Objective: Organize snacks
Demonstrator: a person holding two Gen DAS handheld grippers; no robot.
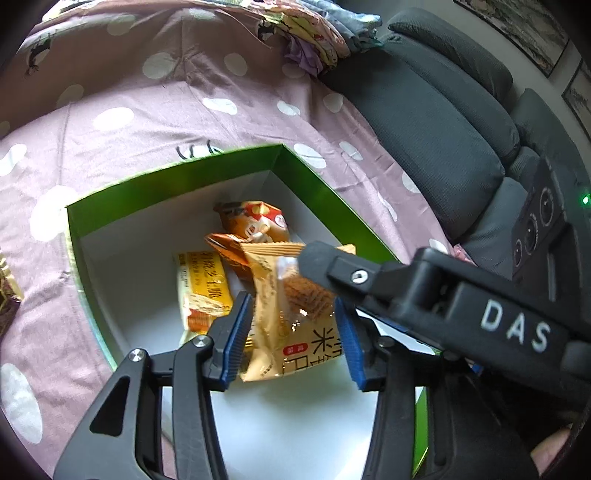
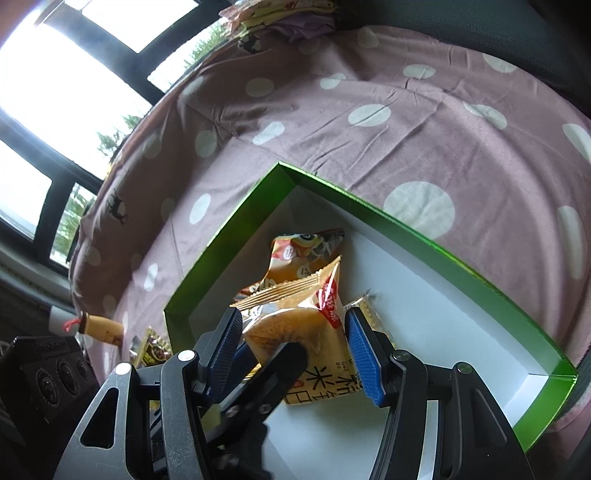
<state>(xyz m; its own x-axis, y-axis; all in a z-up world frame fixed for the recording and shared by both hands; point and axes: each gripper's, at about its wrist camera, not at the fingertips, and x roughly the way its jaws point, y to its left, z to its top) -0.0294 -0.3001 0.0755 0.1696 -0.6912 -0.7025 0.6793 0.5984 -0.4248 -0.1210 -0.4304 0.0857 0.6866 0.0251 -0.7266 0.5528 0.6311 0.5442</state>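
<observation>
A tan rice-cracker packet (image 1: 291, 332) (image 2: 295, 325) stands upright over the white floor of a green-walled box (image 1: 177, 177) (image 2: 406, 225). My right gripper (image 2: 295, 347) is shut on it, blue pads against both sides; one of its black fingers (image 1: 321, 258) crosses the packet's top in the left wrist view. My left gripper (image 1: 293, 339) stands open around the same packet, its pads just off the edges. One left finger (image 2: 284, 365) shows in front of the packet. A yellow packet (image 1: 201, 288) and an orange one (image 1: 255, 221) (image 2: 303, 251) lie in the box.
The box rests on a pink sheet with white dots (image 1: 147, 110). Grey sofa cushions (image 1: 443, 122) rise at the right. A dark packet (image 2: 155, 347) and a small wooden piece with a red tassel (image 2: 103, 326) lie left of the box. Folded fabric (image 1: 314, 33) is piled at the back.
</observation>
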